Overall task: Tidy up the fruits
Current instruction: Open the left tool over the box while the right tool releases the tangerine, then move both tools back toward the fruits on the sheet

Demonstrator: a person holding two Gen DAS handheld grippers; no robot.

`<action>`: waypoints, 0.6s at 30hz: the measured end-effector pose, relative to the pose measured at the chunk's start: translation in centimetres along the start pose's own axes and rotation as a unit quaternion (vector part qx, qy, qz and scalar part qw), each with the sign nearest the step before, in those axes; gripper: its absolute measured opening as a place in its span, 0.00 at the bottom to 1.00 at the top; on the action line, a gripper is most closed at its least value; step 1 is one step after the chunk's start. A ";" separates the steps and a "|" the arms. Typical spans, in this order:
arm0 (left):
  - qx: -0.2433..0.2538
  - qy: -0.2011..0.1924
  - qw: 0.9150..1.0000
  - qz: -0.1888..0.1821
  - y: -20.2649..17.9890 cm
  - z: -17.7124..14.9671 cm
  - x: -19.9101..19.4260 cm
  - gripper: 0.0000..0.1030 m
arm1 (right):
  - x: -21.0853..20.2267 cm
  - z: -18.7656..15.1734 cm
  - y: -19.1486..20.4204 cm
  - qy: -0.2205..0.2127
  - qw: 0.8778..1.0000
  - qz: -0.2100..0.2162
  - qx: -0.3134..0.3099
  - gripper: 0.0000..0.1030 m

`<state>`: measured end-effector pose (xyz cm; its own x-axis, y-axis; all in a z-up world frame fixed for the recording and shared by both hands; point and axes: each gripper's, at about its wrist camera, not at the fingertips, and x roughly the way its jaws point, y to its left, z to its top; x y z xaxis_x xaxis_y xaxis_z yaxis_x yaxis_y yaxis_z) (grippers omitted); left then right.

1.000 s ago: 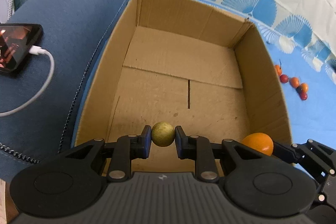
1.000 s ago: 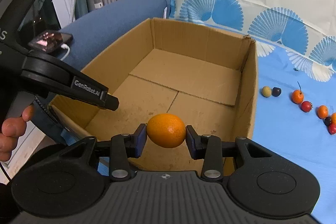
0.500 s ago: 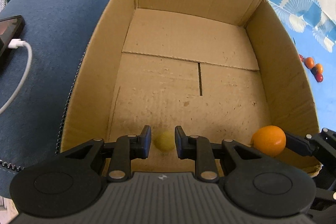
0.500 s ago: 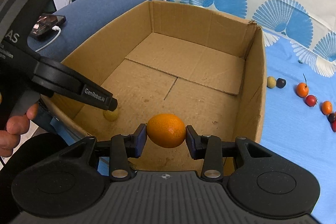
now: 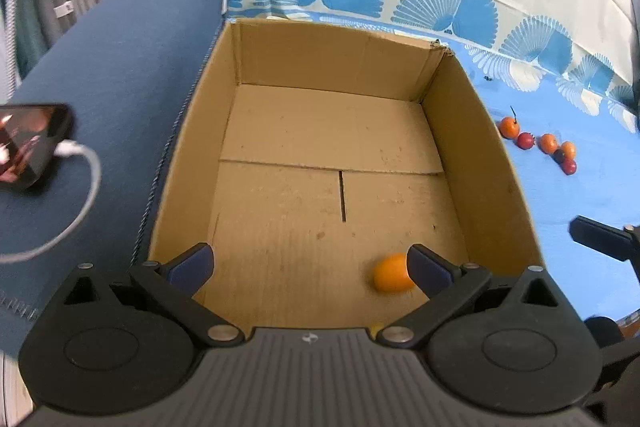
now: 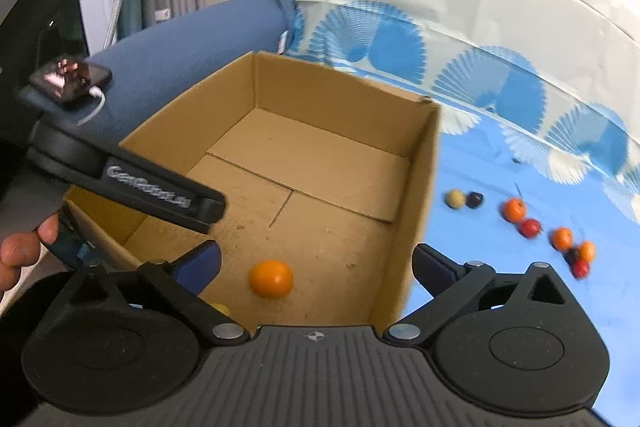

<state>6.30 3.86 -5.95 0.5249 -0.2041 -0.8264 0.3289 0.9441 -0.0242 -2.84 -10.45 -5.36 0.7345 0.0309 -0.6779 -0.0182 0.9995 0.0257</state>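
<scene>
A cardboard box (image 5: 496,163) (image 6: 424,187) stands open on the blue cloth. An orange (image 6: 271,278) (image 5: 390,273) lies loose on the box floor near the front wall. To its left, a yellow-green fruit (image 6: 220,307) peeks out from behind my right gripper's linkage. My left gripper (image 5: 310,267) hovers over the box's near end, its jaws opening wide with nothing between them. My right gripper (image 6: 316,263) is also opening, its pads apart from the orange below. The left gripper's arm (image 6: 160,195) crosses the right wrist view.
Several small loose fruits (image 6: 514,209) (image 5: 509,127), orange, red, dark and one yellowish (image 6: 456,199), lie on the blue cloth right of the box. A phone (image 5: 28,147) on a white cable rests on the blue sofa arm. A person's hand (image 6: 20,255) holds the left gripper.
Both grippers went from shut to wide open. The yellow-green fruit left the left one first, then the orange left the right one; both now lie on the box floor. Both grippers have risen.
</scene>
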 end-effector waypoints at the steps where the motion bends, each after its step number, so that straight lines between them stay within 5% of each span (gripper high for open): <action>1: -0.002 0.001 1.000 0.002 0.0 -0.4 -0.6 1.00 | -0.7 -0.2 -0.1 -0.001 1.000 0.001 0.012 0.99; 7: -0.018 0.009 1.000 0.013 0.1 -3.3 -4.6 1.00 | -5.3 -1.7 0.1 -0.010 0.996 0.017 0.082 0.99; 18: -0.007 -0.036 0.999 0.027 -1.1 -4.8 -10.2 1.00 | -10.2 -3.0 1.2 -0.053 0.996 0.014 0.072 0.99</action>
<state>-3.17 6.12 -0.23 0.5973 -0.1703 -0.7838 0.2870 0.9579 0.0106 -12.39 -9.58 -0.56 0.8026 0.0513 -0.5943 0.0509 0.9868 0.1538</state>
